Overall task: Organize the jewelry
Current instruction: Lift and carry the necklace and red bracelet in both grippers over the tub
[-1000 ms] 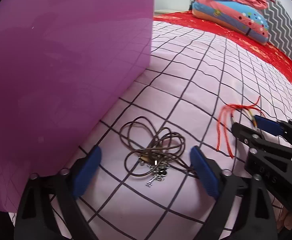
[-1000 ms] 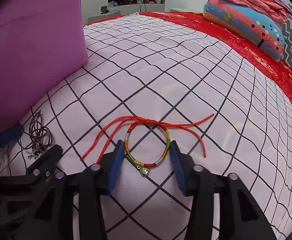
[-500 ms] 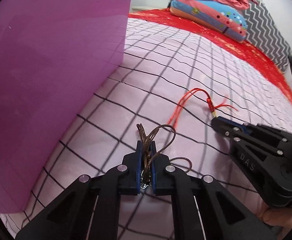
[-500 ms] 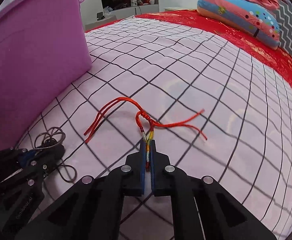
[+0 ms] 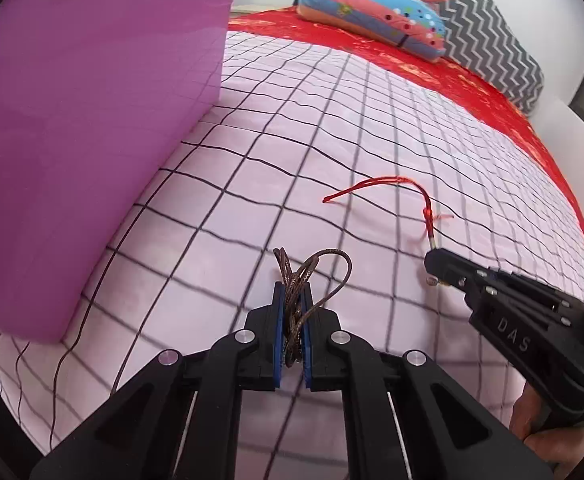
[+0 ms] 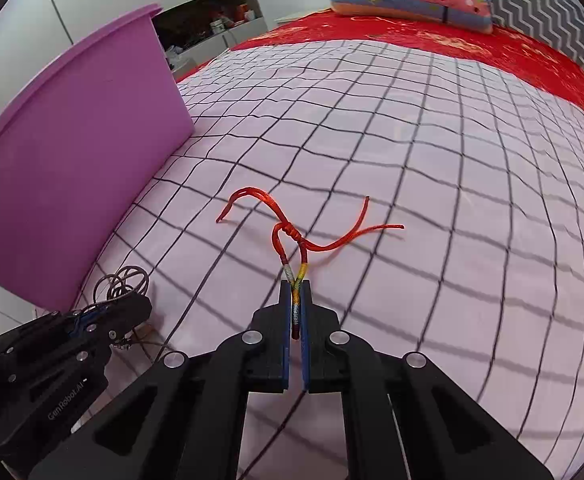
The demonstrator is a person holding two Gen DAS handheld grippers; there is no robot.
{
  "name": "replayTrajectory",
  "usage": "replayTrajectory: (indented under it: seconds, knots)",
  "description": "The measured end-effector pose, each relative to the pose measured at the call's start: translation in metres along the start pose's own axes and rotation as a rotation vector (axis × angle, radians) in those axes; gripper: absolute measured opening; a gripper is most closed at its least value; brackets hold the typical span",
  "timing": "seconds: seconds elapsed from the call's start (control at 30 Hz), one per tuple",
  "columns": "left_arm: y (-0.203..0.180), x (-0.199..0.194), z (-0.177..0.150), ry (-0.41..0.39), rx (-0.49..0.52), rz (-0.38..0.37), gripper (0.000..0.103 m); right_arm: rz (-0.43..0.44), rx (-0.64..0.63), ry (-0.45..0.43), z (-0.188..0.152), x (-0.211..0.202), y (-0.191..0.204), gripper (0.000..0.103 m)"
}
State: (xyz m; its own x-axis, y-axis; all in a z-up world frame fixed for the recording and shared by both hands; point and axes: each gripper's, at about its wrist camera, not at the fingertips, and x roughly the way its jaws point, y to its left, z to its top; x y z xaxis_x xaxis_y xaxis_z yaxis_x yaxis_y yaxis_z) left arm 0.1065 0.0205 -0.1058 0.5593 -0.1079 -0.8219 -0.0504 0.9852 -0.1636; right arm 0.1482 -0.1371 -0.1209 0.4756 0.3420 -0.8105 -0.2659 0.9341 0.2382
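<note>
My left gripper (image 5: 292,292) is shut on a bunched brown cord necklace (image 5: 311,268), whose loops stick out above the blue pads, lifted off the pink checked bedspread (image 5: 272,152). My right gripper (image 6: 295,292) is shut on a red string bracelet (image 6: 292,232) with a multicoloured woven section; its red tails hang forward over the cloth. In the left wrist view the right gripper (image 5: 435,268) sits to the right with the bracelet (image 5: 423,200) trailing from it. The right wrist view has the left gripper (image 6: 128,304) at lower left with the necklace (image 6: 124,280).
A tall purple bin (image 5: 92,100) stands at the left on the bedspread; its rim (image 6: 76,64) shows in the right wrist view. A red sheet (image 6: 451,44), folded quilts (image 5: 371,8) and a zigzag headboard (image 5: 491,40) lie at the far end.
Both grippers went from open around their pieces to shut on them, then rose off the bedspread. The necklace and bracelet now hang in the pads instead of lying flat.
</note>
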Motion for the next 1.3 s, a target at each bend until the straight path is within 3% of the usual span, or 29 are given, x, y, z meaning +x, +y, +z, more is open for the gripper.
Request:
replayTrajectory:
  seconds: [0.3,0.6,0.97,1.3]
  knots:
    - [-0.001,-0.052,-0.021,-0.025,0.061,-0.041,0.008,-0.027,0.095,-0.045,-0.043,-0.052,0.008,0.004]
    - [0.007,-0.107,-0.01,-0.098,0.103,-0.064,0.008,-0.027,0.091,-0.134,-0.051,-0.109,0.03,0.004]
    - [0.028,-0.17,0.039,-0.197,0.125,-0.114,0.008,0.018,0.02,-0.255,-0.015,-0.167,0.085,0.004]
    - [0.091,-0.204,0.094,-0.276,0.082,-0.032,0.008,0.096,-0.07,-0.294,0.05,-0.168,0.157,0.004]
